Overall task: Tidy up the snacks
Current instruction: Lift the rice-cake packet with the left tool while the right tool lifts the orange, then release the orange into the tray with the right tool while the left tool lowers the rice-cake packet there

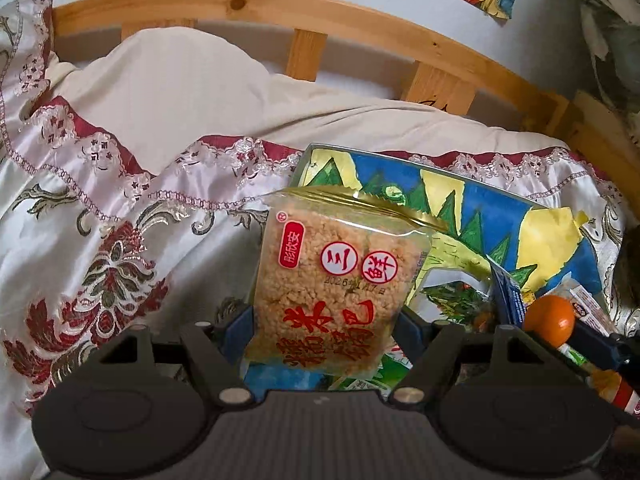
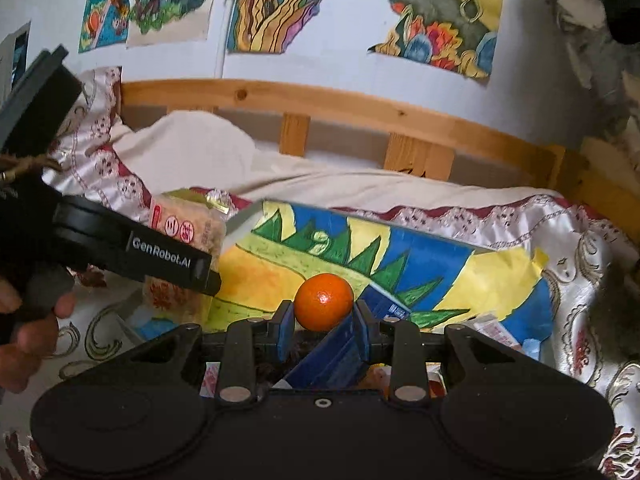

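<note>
My left gripper (image 1: pixel 326 330) is shut on a clear rice-cracker snack packet (image 1: pixel 332 276) with red Chinese print and holds it upright above the bed. The packet also shows in the right wrist view (image 2: pixel 188 236), behind the left gripper's body. My right gripper (image 2: pixel 324 316) is shut on a small orange mandarin (image 2: pixel 324 301), also seen in the left wrist view (image 1: pixel 549 319). Both are held over a box (image 2: pixel 420 248) covered in a colourful drawing, also in the left wrist view (image 1: pixel 460 208). Several snack packets lie inside the box (image 2: pixel 496 330).
The box sits on a bed with a satin embroidered cover (image 1: pixel 100 220) and a cream pillow (image 1: pixel 180 88). A wooden bed rail (image 2: pixel 360 108) runs behind. Drawings hang on the wall (image 2: pixel 436 12). A blue carton (image 2: pixel 340 352) lies under my right gripper.
</note>
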